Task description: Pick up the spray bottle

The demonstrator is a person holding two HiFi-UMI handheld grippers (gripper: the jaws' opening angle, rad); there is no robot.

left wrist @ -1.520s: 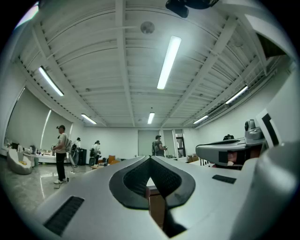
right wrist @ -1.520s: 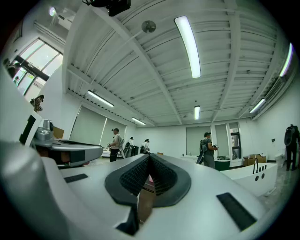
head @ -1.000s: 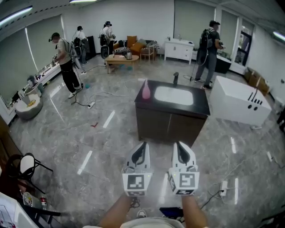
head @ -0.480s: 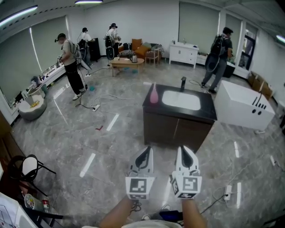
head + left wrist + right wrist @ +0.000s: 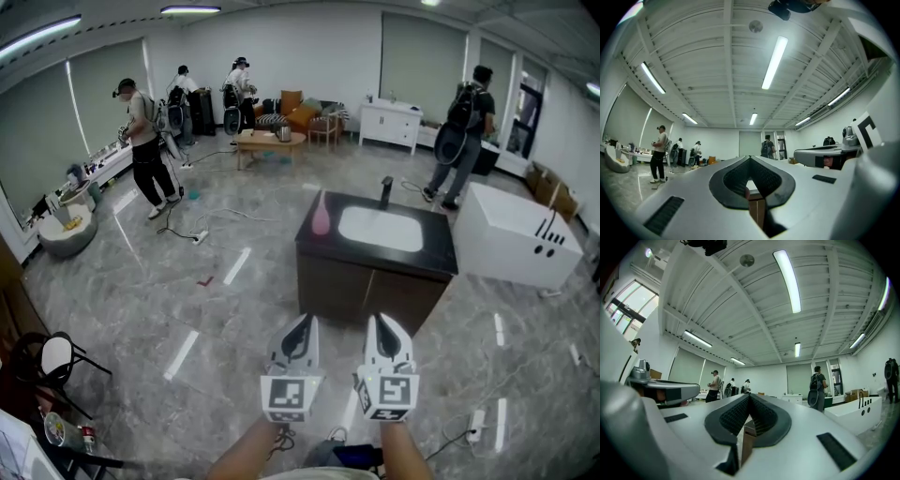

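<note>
The pink spray bottle (image 5: 321, 214) stands upright on the left end of the black counter (image 5: 441, 248) of a dark sink island, beside a white basin (image 5: 381, 228). My left gripper (image 5: 305, 321) and right gripper (image 5: 379, 320) are held side by side at the bottom of the head view. Both point level toward the island, well short of it, shut and empty. In the left gripper view the closed jaws of the left gripper (image 5: 750, 158) frame a strip of the cabinet (image 5: 757, 211). The right gripper (image 5: 749, 396) shows the same in its own view.
A black faucet (image 5: 386, 192) rises behind the basin. A white bathtub (image 5: 511, 234) sits right of the island. Cables and power strips (image 5: 475, 424) lie on the marble floor. A black chair (image 5: 54, 358) is at the near left. Several people stand at the back.
The island and bottle have come nearer and sit lower in the head view as I walk forward. Both grippers stay shut and side by side.
</note>
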